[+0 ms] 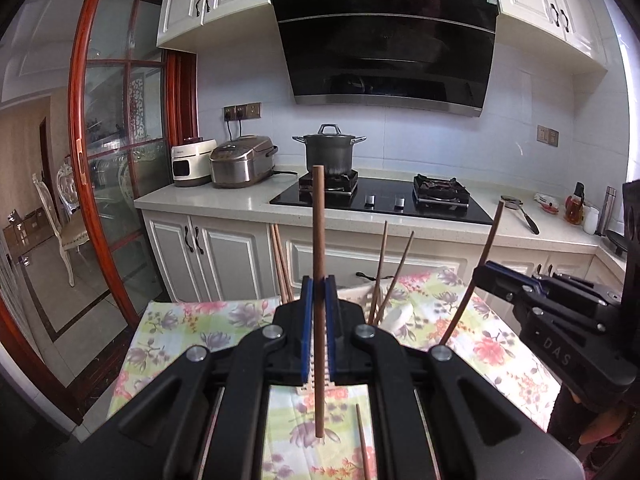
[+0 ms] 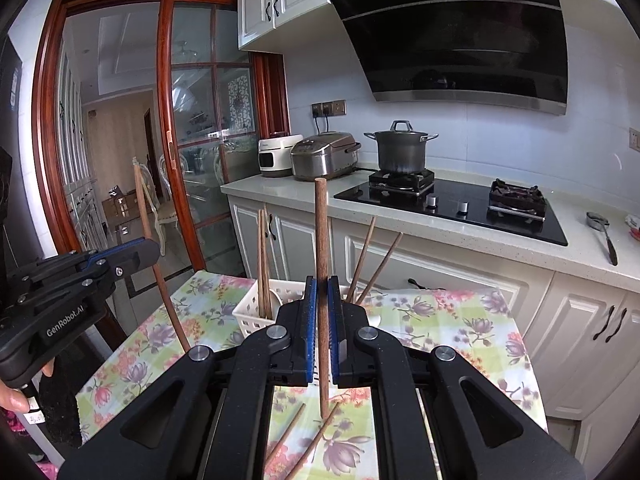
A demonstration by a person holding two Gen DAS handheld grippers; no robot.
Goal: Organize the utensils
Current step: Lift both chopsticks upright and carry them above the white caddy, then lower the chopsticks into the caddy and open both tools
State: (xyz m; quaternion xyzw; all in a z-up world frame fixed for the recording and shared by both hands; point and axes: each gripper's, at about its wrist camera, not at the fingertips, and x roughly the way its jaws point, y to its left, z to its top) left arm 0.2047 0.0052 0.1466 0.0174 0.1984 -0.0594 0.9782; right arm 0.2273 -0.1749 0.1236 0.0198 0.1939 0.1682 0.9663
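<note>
— Wooden chopstick pinched upright in the left claw, long axis near vertical, lower tip hanging above the floral table.

— Same on the right: right claw pressed shut on its own chopstick, also upright, tip just over two loose chopsticks lying flat on the cloth.

— And the white basket?

— Straight ahead of both claws, further along the table, already holding several sticks leaning at angles.

— Nearer side?

— Hard to call; seen from the right wrist, just beyond the claw tips and slightly left, so probably about equal for both.

— Next move, at a guess?

— Forward over the rim, stick kept vertical, then down among the leaning ones. Risk of knocking those already standing.
</note>
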